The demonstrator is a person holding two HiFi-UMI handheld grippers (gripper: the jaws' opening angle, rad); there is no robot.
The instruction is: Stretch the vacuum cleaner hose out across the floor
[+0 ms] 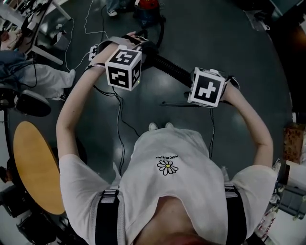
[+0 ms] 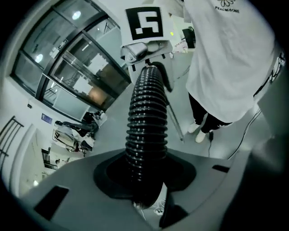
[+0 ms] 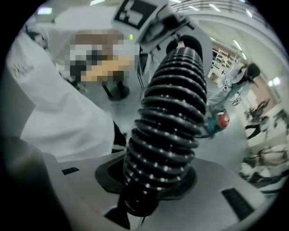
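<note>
A black ribbed vacuum hose (image 1: 169, 68) hangs above the dark floor, spanning the gap between my two grippers. In the head view my left gripper (image 1: 143, 48) holds one stretch of it and my right gripper (image 1: 193, 81) holds another, each below its marker cube. Seen from the left gripper view, the hose (image 2: 146, 122) rises out of the round notch of my left gripper (image 2: 146, 180), which is shut on it, toward the other gripper. The right gripper view has the hose (image 3: 169, 122) clamped the same way in my right gripper (image 3: 153, 180). The hose's ends are hidden.
A red vacuum cleaner (image 1: 146, 7) stands on the floor ahead. Cables (image 1: 119, 119) and a thin rod (image 1: 177, 104) lie by the person's shoes. A round wooden tabletop (image 1: 36, 165) is at the left, a seated person (image 1: 28, 76) beyond it, boxes (image 1: 292, 143) at the right.
</note>
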